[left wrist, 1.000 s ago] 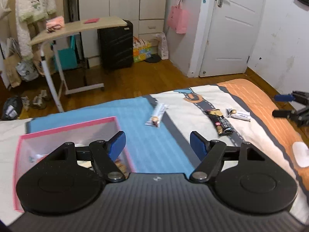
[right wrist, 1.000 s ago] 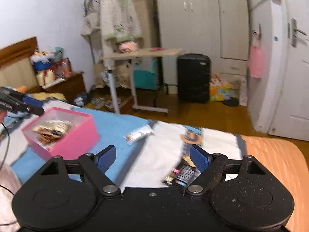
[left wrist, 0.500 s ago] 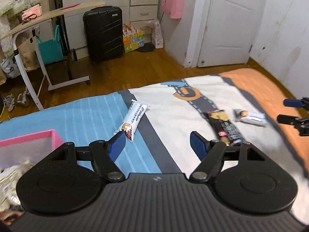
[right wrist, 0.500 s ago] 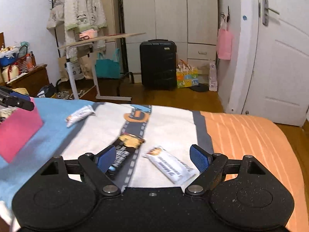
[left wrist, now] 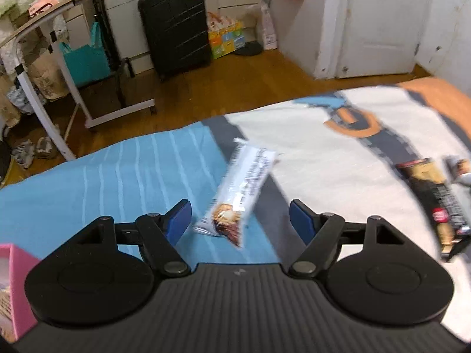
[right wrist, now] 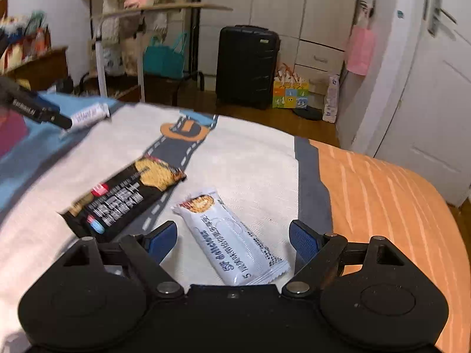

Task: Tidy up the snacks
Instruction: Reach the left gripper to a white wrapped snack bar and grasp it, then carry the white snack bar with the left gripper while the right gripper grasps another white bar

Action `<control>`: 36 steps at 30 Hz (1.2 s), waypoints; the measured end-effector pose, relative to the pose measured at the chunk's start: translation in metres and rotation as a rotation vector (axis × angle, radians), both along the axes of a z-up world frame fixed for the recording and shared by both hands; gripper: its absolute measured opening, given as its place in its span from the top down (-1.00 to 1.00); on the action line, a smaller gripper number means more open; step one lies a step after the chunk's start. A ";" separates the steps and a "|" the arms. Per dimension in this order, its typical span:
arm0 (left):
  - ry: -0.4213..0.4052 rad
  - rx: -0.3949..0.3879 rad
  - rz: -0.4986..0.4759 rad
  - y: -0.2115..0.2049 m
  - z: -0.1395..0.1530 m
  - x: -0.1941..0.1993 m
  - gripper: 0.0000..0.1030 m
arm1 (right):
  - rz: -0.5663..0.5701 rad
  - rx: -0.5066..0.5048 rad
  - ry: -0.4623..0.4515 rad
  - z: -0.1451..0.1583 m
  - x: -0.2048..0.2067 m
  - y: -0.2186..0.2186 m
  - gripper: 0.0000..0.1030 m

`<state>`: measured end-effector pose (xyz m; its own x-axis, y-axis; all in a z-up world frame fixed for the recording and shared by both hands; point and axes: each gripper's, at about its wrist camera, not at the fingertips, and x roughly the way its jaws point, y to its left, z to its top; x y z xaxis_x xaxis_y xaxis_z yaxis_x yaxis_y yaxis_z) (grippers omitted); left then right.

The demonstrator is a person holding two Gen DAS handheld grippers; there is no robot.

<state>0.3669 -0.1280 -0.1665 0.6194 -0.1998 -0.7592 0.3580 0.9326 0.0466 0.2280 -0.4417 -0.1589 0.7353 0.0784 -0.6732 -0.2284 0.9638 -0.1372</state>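
Note:
A white snack bar (left wrist: 240, 191) lies on the bedspread between blue and grey stripes, its near end between the spread fingers of my open left gripper (left wrist: 240, 220), untouched. A second white bar (right wrist: 232, 238) lies just ahead of my open right gripper (right wrist: 232, 239), its near end between the blue pads, clear of both. A black snack pack (right wrist: 123, 197) lies to its left, also seen as the black snack pack (left wrist: 435, 197) at the right edge of the left wrist view. The pink box (left wrist: 17, 291) shows at lower left.
The bed (right wrist: 382, 194) ends at a wooden floor (left wrist: 229, 88). Beyond stand a black suitcase (left wrist: 176, 26), a rolling side table (left wrist: 59, 8), wardrobes and a white door (right wrist: 435, 94). The left gripper's finger (right wrist: 38, 110) pokes into the right wrist view at the left edge.
Both grippers have dropped toward the bedspread and moved right, away from the pink box. Each white bar now sits between its gripper's fingers. Jaw widths look unchanged.

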 end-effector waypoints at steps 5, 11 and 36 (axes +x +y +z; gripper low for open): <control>0.044 -0.013 0.019 -0.003 -0.008 0.018 -0.41 | -0.007 0.041 0.034 -0.004 0.002 -0.005 -0.21; 0.109 -0.033 0.087 0.000 -0.020 0.027 -0.23 | -0.116 0.056 0.024 0.001 -0.003 0.000 0.40; 0.115 0.027 0.053 0.000 0.010 -0.031 0.50 | -0.264 0.099 0.117 0.044 -0.029 0.056 0.42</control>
<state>0.3362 -0.1278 -0.1565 0.5368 -0.1473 -0.8308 0.3127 0.9493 0.0337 0.1986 -0.3855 -0.1148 0.6568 -0.0357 -0.7533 0.0228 0.9994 -0.0274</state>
